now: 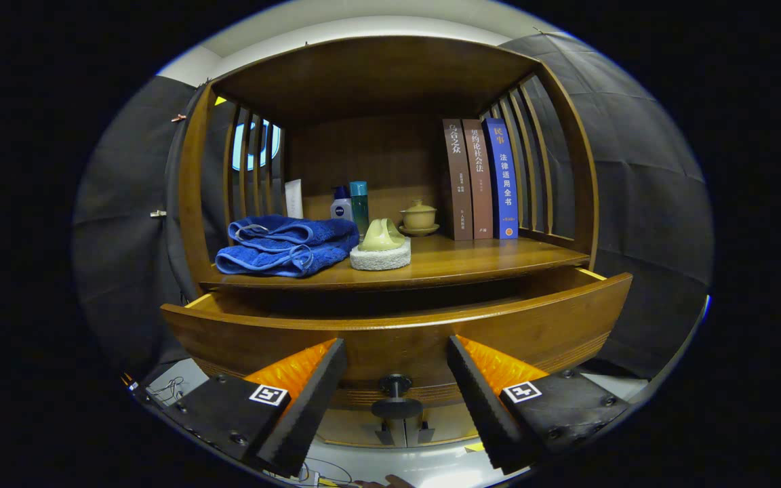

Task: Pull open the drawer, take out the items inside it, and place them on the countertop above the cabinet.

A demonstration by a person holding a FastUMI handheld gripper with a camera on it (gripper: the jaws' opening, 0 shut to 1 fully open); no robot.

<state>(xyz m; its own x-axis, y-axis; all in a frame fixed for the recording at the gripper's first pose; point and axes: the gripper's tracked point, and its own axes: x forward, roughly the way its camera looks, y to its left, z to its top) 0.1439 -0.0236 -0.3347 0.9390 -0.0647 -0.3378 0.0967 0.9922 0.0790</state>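
The drawer [397,332] is pulled out from under the wooden cabinet, its curved front facing the tool [396,369]; what lies inside is hidden behind the front panel. A dark knob [396,394] sticks out from the lower middle of that front and sits between the two fingers, touching neither. The tool is wide open and holds nothing.

Above the drawer, the surface [485,261] carries a stack of folded blue towels [285,245] on the left. Just beside them is a pale sponge [380,258] with a yellowish holder [382,235] on top. Behind stand a white tube [293,198] and two bottles [351,203], then a small lidded cup [419,215] on a saucer. Three upright books [480,179] lean against the slatted right side.
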